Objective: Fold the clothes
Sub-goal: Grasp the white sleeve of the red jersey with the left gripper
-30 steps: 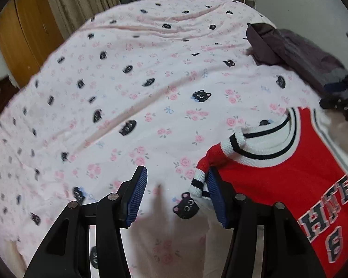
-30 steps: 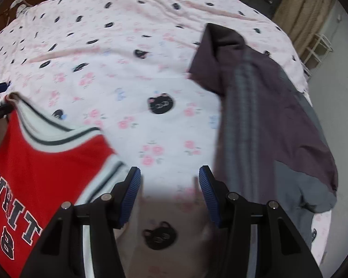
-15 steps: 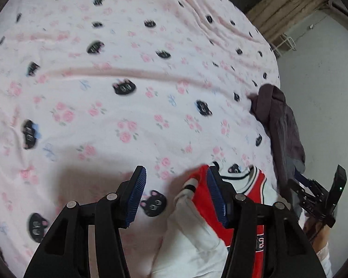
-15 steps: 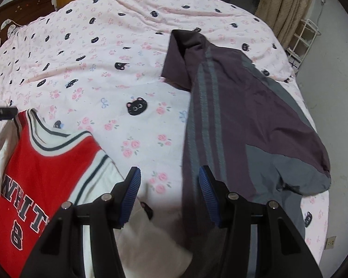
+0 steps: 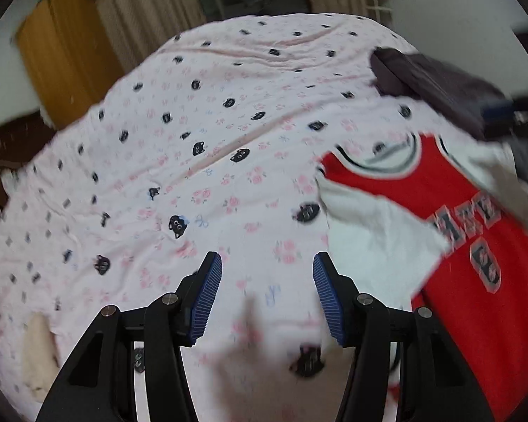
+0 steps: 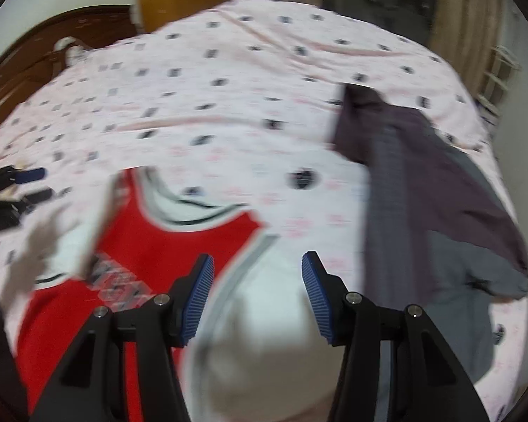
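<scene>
A red jersey (image 5: 440, 204) with white sleeves and a black-and-white collar lies flat on the pink cat-print bed sheet (image 5: 193, 112). In the left wrist view it is to the right of my left gripper (image 5: 267, 263), which hangs open over bare sheet with nothing between its pads. My right gripper (image 6: 257, 262) is open above the jersey's (image 6: 165, 246) white sleeve (image 6: 264, 316), and its pads are clear of the cloth. A dark purple and grey garment (image 6: 440, 193) lies to the right. Each gripper shows at the edge of the other's view, blurred.
An orange-brown wardrobe (image 5: 63, 59) and curtains (image 5: 151, 3) stand beyond the bed. A dark wooden headboard (image 6: 52, 45) is at the back left, a white rack (image 6: 500, 74) at the back right. A cream cloth (image 5: 38, 351) lies at the sheet's near left edge.
My left gripper has drawn away from the jersey's striped cuff and now hangs over bare sheet. My right gripper has shifted left from the dark garment to over the white sleeve. Both views are motion-blurred.
</scene>
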